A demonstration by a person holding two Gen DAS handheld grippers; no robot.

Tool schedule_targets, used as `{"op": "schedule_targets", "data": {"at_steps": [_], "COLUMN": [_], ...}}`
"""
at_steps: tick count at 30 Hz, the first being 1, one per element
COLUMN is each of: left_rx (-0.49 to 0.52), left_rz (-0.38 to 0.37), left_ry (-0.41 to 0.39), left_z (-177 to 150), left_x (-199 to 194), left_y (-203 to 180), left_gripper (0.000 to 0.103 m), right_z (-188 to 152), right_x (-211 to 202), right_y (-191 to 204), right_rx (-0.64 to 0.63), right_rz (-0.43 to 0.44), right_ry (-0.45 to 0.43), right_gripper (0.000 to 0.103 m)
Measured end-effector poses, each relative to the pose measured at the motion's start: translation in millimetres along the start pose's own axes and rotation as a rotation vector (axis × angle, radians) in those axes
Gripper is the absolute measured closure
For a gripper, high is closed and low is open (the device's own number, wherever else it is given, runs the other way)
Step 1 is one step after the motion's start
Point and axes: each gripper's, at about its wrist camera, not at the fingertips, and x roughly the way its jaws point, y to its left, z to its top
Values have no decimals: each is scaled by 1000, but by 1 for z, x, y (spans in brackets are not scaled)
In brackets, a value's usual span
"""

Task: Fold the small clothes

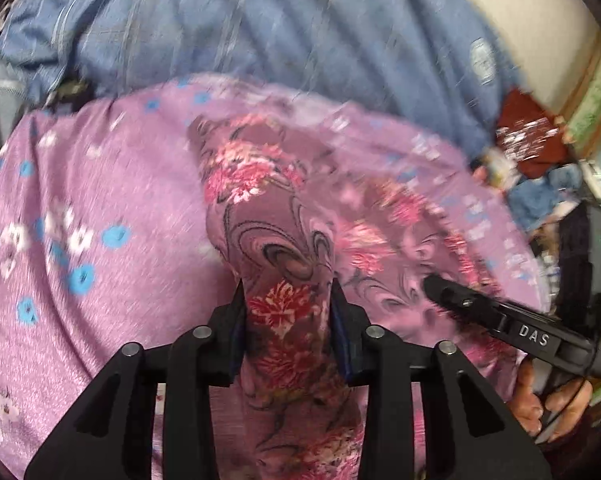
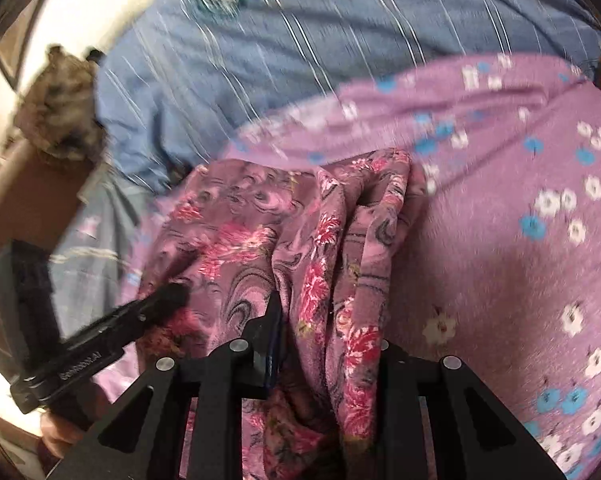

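The left gripper (image 1: 288, 300) is pinching a bunched strip of the floral garment (image 1: 284, 240), with the cloth filling the narrow gap between its two fingers (image 1: 234, 320) and running forward from the tips in a raised ridge. The right gripper (image 2: 324, 320) is likewise gripping the floral garment (image 2: 300, 248): its fingers (image 2: 270, 332) are drawn close around a thick fold, and the cloth is draping over the finger on the outer side so that only the inner one is showing clearly. From the left wrist view, the right gripper (image 1: 460, 300) is reaching in from beside the fingers, its tip pressing into the same cloth, with the person's hand (image 1: 552, 404) wrapping its handle. From the right wrist view, the left gripper (image 2: 172, 296) is coming in from the opposite side, its tip touching the garment. The garment is lying ahead of and under both sets of fingers on a lilac flowered sheet (image 1: 100, 208), and beyond the fingertips a blue striped blanket (image 1: 260, 32) is lying bunched. Both views are blurred.
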Motion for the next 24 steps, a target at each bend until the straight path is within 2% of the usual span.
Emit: {"op": "schedule_targets", "data": {"at_steps": [2, 4, 5, 7, 9, 10, 12, 15, 17, 24], "left_rx": [-17, -12, -16, -43, -69, -76, -80, -63, -35, -3], "left_rz": [-11, 13, 31, 41, 71, 115, 216, 349, 402, 473], "left_ry": [-1, -4, -11, -26, -48, -66, -112, -182, -246, -403], "left_z": [-1, -3, -4, -6, -8, -9, -10, -21, -31, -40], "left_x": [0, -3, -6, -14, -27, -34, -52, -83, -109, -194], "left_y": [4, 6, 8, 14, 14, 13, 8, -7, -18, -43], "left_gripper": [57, 39, 36, 35, 32, 28, 28, 24, 19, 17], "right_z": [-1, -1, -2, -7, -13, -17, -26, -33, -34, -42], "right_x": [4, 1, -2, -9, -25, -36, -64, -93, -108, -164], "right_y": [1, 4, 6, 11, 17, 19, 24, 30, 38, 83], "right_rx": [-18, -35, -48, -68, -99, -114, -137, -145, -163, -233], "right_rz": [-31, -57, -80, -124, -176, -199, -235, -239, -241, -203], "right_ry": [10, 6, -2, -16, -67, -103, -183, -236, -259, -360], "right_gripper": [71, 67, 63, 56, 51, 49, 45, 44, 43, 42]}}
